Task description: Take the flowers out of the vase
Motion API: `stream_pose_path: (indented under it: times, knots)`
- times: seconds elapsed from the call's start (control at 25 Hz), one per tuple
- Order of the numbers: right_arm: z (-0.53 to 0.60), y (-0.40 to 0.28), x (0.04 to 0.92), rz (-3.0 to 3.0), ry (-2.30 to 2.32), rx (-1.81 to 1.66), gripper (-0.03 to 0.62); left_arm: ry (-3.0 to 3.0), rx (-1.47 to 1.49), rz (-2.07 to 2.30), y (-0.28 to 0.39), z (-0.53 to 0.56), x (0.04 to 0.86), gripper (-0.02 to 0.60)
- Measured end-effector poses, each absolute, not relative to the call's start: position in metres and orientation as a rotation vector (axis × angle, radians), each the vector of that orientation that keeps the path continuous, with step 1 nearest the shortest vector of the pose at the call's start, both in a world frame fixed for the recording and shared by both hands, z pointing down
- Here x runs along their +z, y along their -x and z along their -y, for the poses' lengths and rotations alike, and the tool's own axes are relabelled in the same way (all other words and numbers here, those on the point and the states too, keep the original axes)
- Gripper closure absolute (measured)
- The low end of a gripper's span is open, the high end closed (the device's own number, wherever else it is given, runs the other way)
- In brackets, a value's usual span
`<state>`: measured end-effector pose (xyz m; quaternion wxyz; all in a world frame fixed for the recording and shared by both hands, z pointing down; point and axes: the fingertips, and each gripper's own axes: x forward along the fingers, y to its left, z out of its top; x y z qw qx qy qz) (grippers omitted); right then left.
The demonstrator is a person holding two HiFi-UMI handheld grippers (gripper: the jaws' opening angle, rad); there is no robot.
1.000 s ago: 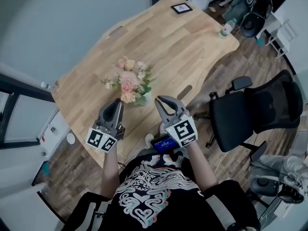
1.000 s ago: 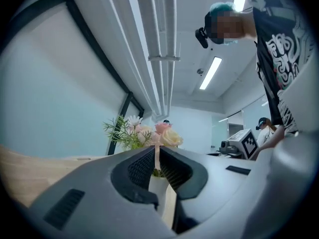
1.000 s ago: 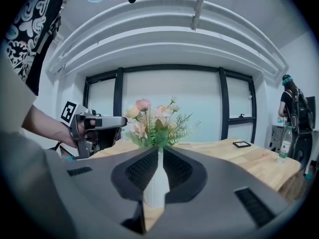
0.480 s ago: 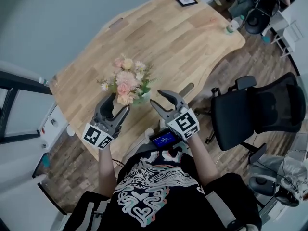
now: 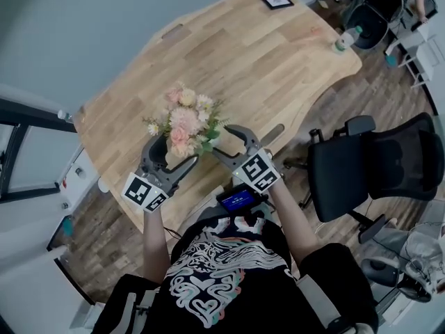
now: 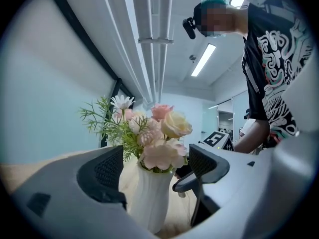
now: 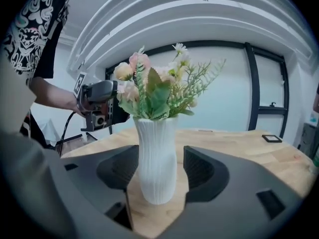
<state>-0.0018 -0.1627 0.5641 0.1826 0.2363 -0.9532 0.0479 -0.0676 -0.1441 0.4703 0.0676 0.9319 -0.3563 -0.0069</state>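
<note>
Head view: one wooden table point(image 5: 264, 61), one bunch of pink and cream flowers point(image 5: 184, 120) near its near edge toward the left corner, two grippers, one black office chair point(image 5: 375, 165) off the right edge, one small frame point(image 5: 277, 1) at the far corner, one bottle point(image 5: 345, 40) at the right edge. The left gripper point(image 5: 175, 152) and the right gripper point(image 5: 222, 141) flank the bunch from the near side. A second ago both sat further back from the edge with jaws together; both pairs of jaws have just been opening and now stand wide, drawn in close to the bunch. Left gripper view: one white ribbed vase point(image 6: 147, 203) stands upright between the spread jaws, a gap at each pad, nothing gripped; the flowers rise from its mouth, and the other gripper's marker cube shows behind. Right gripper view: the same vase stands between these jaws too, clear table showing on both sides of it, pads not touching, nothing held; all stems sit in the vase.
</note>
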Motion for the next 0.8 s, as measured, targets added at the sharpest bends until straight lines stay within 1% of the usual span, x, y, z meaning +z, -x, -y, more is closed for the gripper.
stream_pose_path:
  times: [0.12, 0.52, 0.68, 0.8]
  knots:
    - [0.172, 0.009, 0.559, 2.705, -0.673, 0.048, 0.344, -2.8, -0.057, 1.069, 0.067, 0.154, 0.471, 0.19]
    - [0.176, 0.045, 0.571, 2.733, -0.501, 0.037, 0.344, -2.813, -0.051, 1.061, 0.064, 0.176, 0.476, 0.19]
    - [0.177, 0.047, 0.571, 2.725, -0.489, -0.014, 0.345, -2.826, -0.064, 1.138, 0.07, 0.187, 0.472, 0.193]
    - [0.175, 0.048, 0.57, 2.73, -0.492, -0.029, 0.345, -2.823, -0.045, 1.117, 0.069, 0.19, 0.475, 0.193]
